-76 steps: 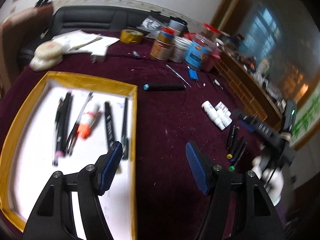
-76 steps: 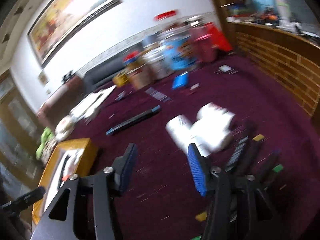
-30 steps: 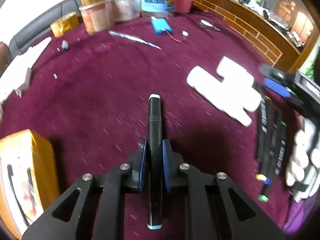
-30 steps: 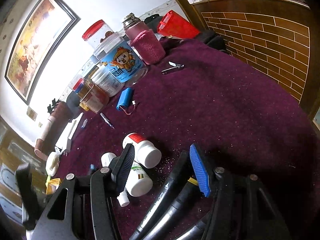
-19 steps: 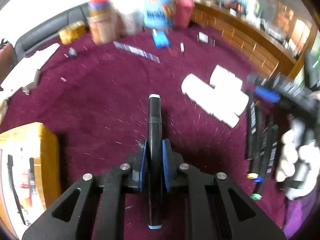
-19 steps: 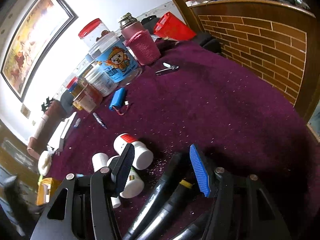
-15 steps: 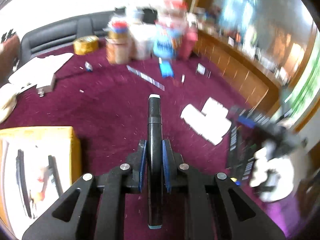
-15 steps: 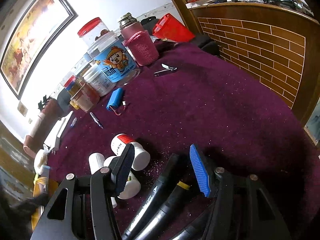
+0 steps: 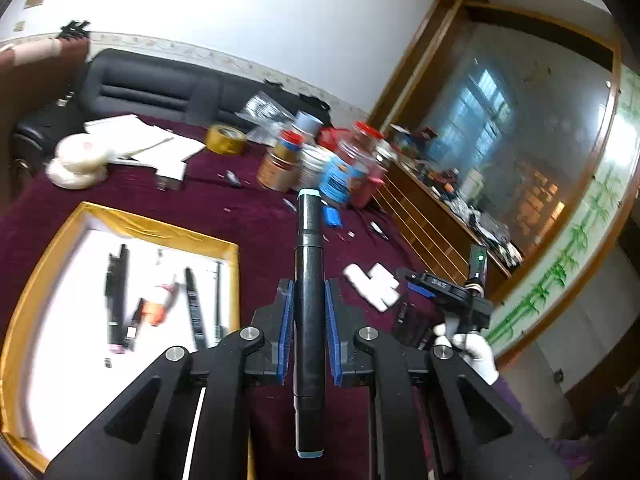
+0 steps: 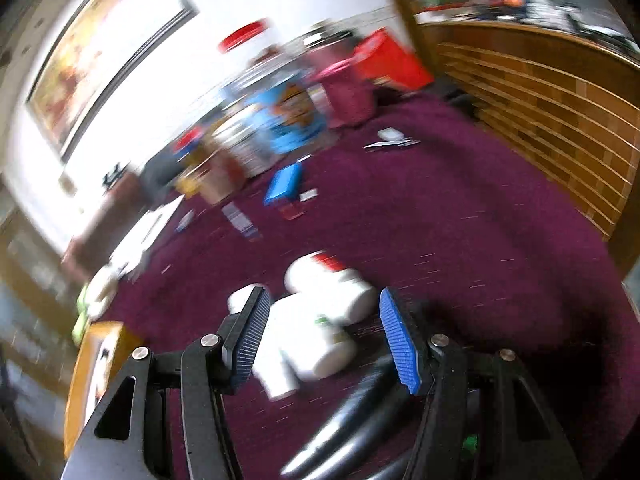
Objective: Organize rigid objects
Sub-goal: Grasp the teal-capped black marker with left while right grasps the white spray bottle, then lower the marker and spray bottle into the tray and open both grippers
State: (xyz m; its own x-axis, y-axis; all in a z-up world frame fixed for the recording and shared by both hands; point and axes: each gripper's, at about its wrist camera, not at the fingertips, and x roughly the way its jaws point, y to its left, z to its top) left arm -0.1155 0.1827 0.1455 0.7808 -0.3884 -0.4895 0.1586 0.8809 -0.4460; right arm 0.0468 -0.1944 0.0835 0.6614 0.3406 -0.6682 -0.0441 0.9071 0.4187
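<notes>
The left gripper (image 9: pixel 307 332) is clamping a black marker (image 9: pixel 309 312) between its blue pads, jaws nearly shut on the barrel, the marker's pale cap pointing away and its tail poking back past the fingers. It is hanging above the maroon tablecloth (image 9: pixel 256 216), with the gold-rimmed tray (image 9: pixel 160 227) lying to the near left, several pens and markers already resting on its white floor. By my judgement the carrying step is under way, and the next move is calling for a swing left over the tray, then a low, gentle release alongside the others. The right gripper (image 10: pixel 320 336) is standing half open and holding nothing, hovering over white bottles (image 10: pixel 320 320) and dark markers (image 10: pixel 352 416) on the cloth. Only the left view is showing the tray's contents and the gloved hand (image 9: pixel 472 346); only the right view, though blurred, is showing the bottles close up.
</notes>
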